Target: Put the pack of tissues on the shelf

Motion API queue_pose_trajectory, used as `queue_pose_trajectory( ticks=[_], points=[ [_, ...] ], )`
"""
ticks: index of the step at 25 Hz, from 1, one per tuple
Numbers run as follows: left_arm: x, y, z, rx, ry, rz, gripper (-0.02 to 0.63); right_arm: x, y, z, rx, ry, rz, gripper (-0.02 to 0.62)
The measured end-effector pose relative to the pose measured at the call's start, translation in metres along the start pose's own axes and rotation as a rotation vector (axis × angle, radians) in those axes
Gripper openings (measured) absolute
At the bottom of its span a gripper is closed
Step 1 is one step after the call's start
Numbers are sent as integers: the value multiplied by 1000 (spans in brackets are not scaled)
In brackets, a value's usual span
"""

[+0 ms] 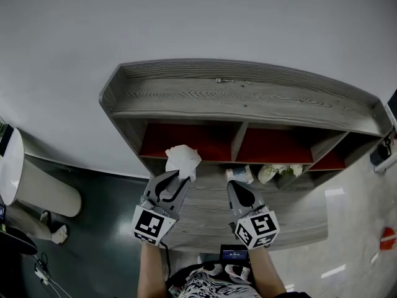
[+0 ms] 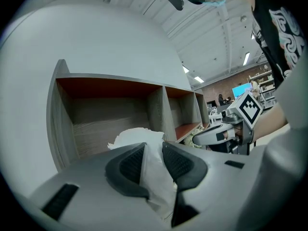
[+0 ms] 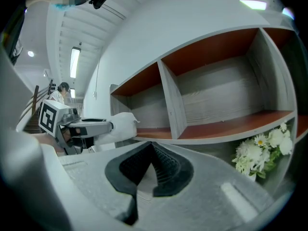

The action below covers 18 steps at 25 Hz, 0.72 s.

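The white pack of tissues (image 1: 183, 159) is pinched between the pads of my left gripper (image 1: 178, 180), which is shut on it. It hangs in front of the left red-backed compartment (image 1: 186, 143) of the grey wooden shelf (image 1: 248, 98). In the left gripper view the tissue pack (image 2: 137, 137) bulges out past the left gripper (image 2: 153, 149), facing that left compartment (image 2: 106, 119). My right gripper (image 1: 233, 185) is beside it to the right, shut, with nothing in it. The right gripper (image 3: 152, 147) points at the divider (image 3: 171, 105), and this view also shows the tissue pack (image 3: 122, 124).
White flowers (image 1: 279, 172) and a small packet (image 1: 242, 174) lie in the lower compartment under the middle shelf board; the flowers (image 3: 260, 150) are low right in the right gripper view. A small metal item (image 1: 232, 81) lies on the shelf top. A white rounded object (image 1: 15, 166) stands at far left.
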<state>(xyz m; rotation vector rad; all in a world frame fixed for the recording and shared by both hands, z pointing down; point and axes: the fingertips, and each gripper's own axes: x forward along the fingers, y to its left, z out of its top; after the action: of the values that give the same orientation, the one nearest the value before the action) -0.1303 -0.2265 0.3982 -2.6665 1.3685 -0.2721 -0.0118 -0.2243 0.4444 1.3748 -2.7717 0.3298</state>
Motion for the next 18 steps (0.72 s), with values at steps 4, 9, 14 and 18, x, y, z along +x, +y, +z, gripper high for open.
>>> queue_pose_trajectory(
  ticks=[4,9,14,18],
  points=[
    [0,3,2,-11,4,1,100,3,-2,2,2,-5,-4,3],
    [0,9,16,24,-38,5,100,9,0,5,5,-12,3,2],
    [4,15,19,60,-41,-2,100,12,4,6,3,-8,1,2],
    [12,15,9,36,-5,-1,100,12,-2,7,2,-9,-13,3]
  ],
)
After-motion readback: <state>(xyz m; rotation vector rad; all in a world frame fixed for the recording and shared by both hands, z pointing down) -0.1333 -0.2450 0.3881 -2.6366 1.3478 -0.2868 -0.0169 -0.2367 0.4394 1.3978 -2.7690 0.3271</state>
